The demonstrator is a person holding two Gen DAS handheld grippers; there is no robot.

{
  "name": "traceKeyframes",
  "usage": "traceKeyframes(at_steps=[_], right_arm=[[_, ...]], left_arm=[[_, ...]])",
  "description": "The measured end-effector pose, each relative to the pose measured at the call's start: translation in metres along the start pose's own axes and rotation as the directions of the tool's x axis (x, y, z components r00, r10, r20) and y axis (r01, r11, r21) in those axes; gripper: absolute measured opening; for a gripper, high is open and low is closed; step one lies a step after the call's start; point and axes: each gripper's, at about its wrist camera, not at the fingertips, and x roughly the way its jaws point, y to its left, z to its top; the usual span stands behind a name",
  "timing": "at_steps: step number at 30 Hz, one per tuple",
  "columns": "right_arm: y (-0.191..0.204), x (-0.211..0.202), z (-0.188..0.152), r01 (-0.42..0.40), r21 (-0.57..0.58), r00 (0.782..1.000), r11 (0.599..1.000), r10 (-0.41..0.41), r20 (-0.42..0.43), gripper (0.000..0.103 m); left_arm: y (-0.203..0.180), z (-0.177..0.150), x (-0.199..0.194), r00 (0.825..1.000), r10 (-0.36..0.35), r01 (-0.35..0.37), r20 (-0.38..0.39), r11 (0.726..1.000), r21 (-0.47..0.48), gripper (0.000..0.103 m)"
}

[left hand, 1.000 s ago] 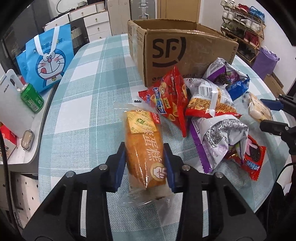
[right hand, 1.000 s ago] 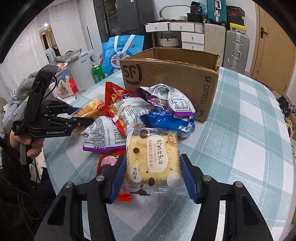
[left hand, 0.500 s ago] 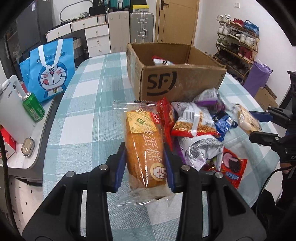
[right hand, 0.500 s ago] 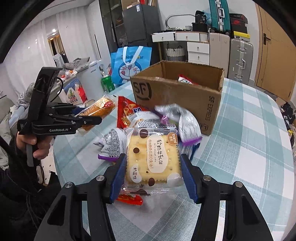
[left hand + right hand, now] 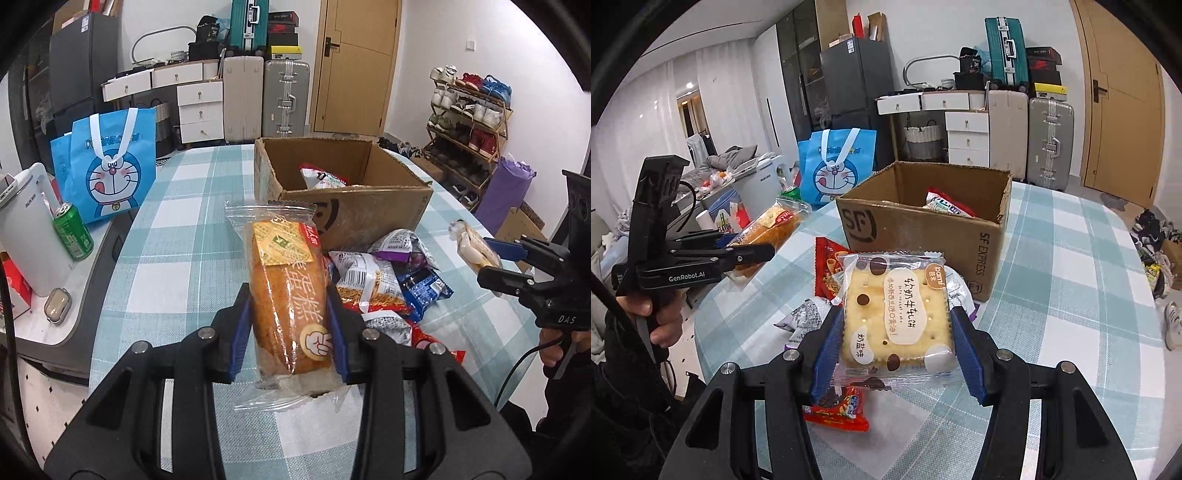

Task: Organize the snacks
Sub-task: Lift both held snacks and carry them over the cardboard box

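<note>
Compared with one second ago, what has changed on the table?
Both grippers rose from the table: the left gripper lifted the egg cake, the right gripper the nougat cracker pack. Now the inside of the cardboard box shows. Both grips, the box and the snack pile stayed unchanged.

Two grippers (image 5: 290, 325) (image 5: 897, 343), one cardboard box (image 5: 369, 210), two suitcases (image 5: 286, 98)

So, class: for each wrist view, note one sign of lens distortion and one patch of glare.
Left wrist view: black corners, door bowed; glare on the cake wrapper in the left claw. Right wrist view: table edge curves; sheen on the biscuit pack in the right claw.
</note>
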Motion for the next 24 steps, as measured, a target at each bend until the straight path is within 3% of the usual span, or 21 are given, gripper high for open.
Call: traceKeyframes(at_steps=[24], right_arm=[[-0.012,-0.009,0.014,0.099,0.097,0.989,0.990,-0.108,0.096,0.058]], left_arm=[[-0.017,0.019,-0.004,0.996,-0.022,0.022,0.081,1.000,0.007,0.034]])
